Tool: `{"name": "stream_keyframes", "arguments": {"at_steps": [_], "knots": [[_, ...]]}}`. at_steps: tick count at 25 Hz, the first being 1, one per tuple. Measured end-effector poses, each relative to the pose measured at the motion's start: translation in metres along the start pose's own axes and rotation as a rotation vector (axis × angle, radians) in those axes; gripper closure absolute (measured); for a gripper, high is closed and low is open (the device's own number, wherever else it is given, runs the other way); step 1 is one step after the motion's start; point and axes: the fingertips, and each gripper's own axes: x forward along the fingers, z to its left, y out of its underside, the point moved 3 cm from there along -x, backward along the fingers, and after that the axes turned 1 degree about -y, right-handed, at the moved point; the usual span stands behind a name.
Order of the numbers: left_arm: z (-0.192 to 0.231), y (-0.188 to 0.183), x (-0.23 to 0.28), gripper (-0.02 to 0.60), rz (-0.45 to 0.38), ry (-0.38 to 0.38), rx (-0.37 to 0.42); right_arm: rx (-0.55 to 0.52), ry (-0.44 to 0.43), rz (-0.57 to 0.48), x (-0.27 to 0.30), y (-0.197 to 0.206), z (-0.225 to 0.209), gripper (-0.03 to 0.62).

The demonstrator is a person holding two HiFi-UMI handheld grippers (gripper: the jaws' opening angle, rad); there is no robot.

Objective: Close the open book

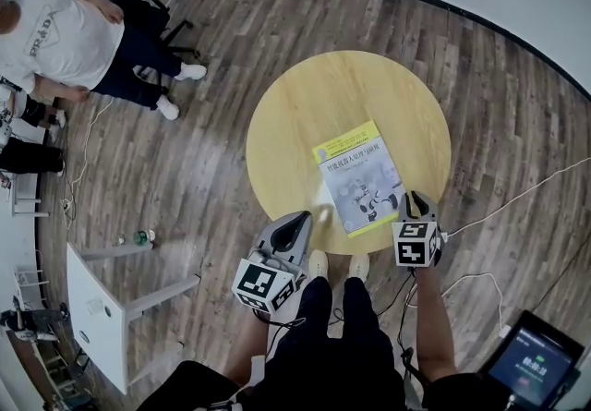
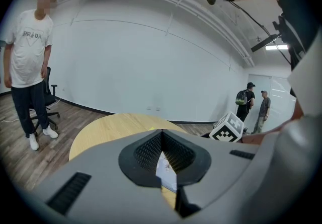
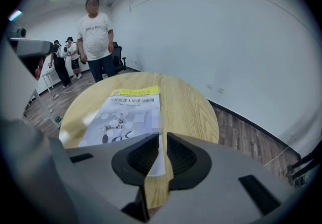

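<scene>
The book (image 1: 360, 176) lies shut and flat, its yellow-and-white cover facing up, on the right half of the round wooden table (image 1: 314, 104). My right gripper (image 1: 417, 199) hovers just over the book's near right corner; in the right gripper view its jaws (image 3: 161, 136) stand only a narrow slit apart, with nothing between them and the book (image 3: 126, 112) below. My left gripper (image 1: 303, 215) hangs at the table's near edge, left of the book. Its pads meet at the tip (image 2: 161, 131), and the book (image 2: 165, 167) shows through the gap behind them.
A person in a white shirt (image 1: 55, 30) stands beside an office chair (image 1: 138, 7) at the far left. A small white table (image 1: 92, 308) stands at the near left, and a tablet (image 1: 536, 363) lies at the near right. A cable (image 1: 517, 197) runs over the wooden floor on the right.
</scene>
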Motion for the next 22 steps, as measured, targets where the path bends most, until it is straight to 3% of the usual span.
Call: {"name": "stream_keyframes", "arguments": {"at_steps": [10,16,22], "knots": [[-0.005,-0.029,-0.023,0.583,-0.069,-0.015,0.037,0.049,-0.062,-0.197,-0.053,-0.061,0.03,0.543],[-0.004,-0.067,-0.044,0.583,-0.15,-0.031,0.081,0.069,-0.081,-0.321,-0.098,-0.109,0.045,0.543],[-0.005,-0.114,-0.08,0.583,-0.245,-0.082,0.155,0.091,-0.119,-0.533,-0.172,-0.163,0.063,0.547]]}}
